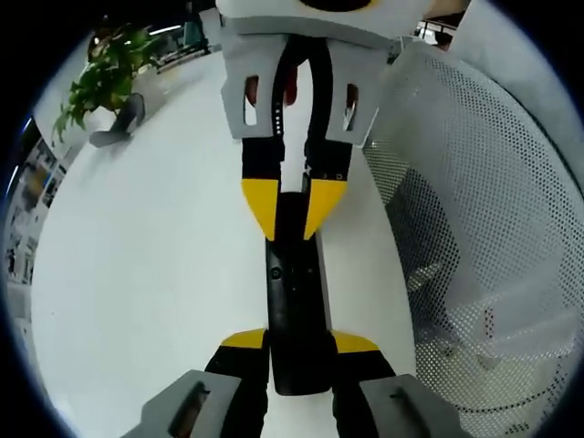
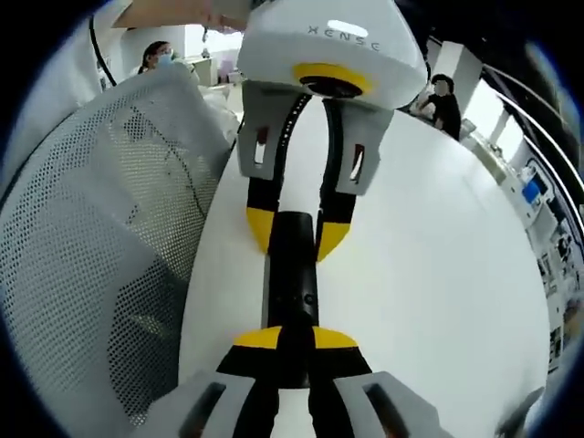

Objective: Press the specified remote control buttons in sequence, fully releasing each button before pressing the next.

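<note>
Remote control [image 1: 294,310] first: it is a long black bar stretched between my two tongs above the white table [image 1: 155,274], one end in each. In the left gripper view, my left gripper [image 1: 299,351] rises from the bottom with its yellow-tipped jaws drawn narrow against the sides of the remote's near end, and the body runs straight away from me to where my right gripper [image 1: 294,212] comes down from the top, its yellow tips pinched on the far end. A small round button sits on the remote's face just below those far tips. In the right gripper view the same thing reads the other way round: my right gripper [image 2: 294,339] clamps the near end of the remote control [image 2: 292,274] between its yellow pads, and my left gripper [image 2: 294,235] hangs in from above, closed on the far end. So both tongs are shut on it, facing each other along its length. Beside the table stands a white perforated mesh chair [image 1: 484,210], on the right in the left gripper view and on the left in the right gripper view [image 2: 100,228]. A potted green plant [image 1: 105,78] sits at the table's far corner. People [image 2: 444,102] are in the background.
</note>
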Demonstrator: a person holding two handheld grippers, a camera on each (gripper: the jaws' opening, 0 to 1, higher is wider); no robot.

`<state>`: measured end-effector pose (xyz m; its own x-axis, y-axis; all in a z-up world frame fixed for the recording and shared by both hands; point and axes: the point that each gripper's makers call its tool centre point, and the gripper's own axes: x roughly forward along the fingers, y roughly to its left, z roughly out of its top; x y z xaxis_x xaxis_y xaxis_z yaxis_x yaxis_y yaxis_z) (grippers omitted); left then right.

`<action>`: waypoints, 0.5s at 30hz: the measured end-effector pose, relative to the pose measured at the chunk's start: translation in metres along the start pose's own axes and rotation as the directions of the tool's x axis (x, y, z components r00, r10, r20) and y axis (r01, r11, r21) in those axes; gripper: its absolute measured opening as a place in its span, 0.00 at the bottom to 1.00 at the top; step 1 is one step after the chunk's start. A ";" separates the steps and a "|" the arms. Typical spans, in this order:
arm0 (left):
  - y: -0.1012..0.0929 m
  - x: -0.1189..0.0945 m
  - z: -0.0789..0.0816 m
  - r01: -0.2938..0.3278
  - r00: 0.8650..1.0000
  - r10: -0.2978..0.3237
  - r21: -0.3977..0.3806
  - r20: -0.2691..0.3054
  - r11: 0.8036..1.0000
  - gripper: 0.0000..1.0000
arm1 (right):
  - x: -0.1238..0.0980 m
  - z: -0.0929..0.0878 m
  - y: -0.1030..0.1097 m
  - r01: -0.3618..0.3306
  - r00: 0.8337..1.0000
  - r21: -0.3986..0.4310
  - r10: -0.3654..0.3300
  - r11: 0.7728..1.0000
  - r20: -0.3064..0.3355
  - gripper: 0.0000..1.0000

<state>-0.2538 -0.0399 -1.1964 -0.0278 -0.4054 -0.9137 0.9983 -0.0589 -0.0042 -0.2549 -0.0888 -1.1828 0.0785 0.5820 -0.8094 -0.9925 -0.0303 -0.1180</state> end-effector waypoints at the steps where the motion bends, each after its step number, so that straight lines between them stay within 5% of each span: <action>1: 0.000 0.000 0.000 0.000 1.000 0.000 -0.001 0.001 1.000 0.24 | 0.001 0.001 0.000 -0.004 1.000 -0.006 0.004 1.000 0.009 0.07; 13: 0.000 -0.001 0.000 0.000 1.000 0.000 -0.004 0.021 1.000 0.24 | 0.006 0.008 0.003 -0.072 0.995 -0.158 0.061 0.985 -0.073 0.06; 15: 0.000 -0.001 0.000 0.000 1.000 0.000 -0.009 0.030 1.000 0.24 | 0.007 0.009 0.003 -0.079 0.994 -0.135 0.067 0.988 -0.091 0.06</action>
<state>-0.2535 -0.0395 -1.1960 -0.0295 -0.4328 -0.9010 0.9987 -0.0508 -0.0083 -0.2578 -0.0779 -1.1838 0.0196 0.5019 -0.8647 -0.9740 -0.1856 -0.1299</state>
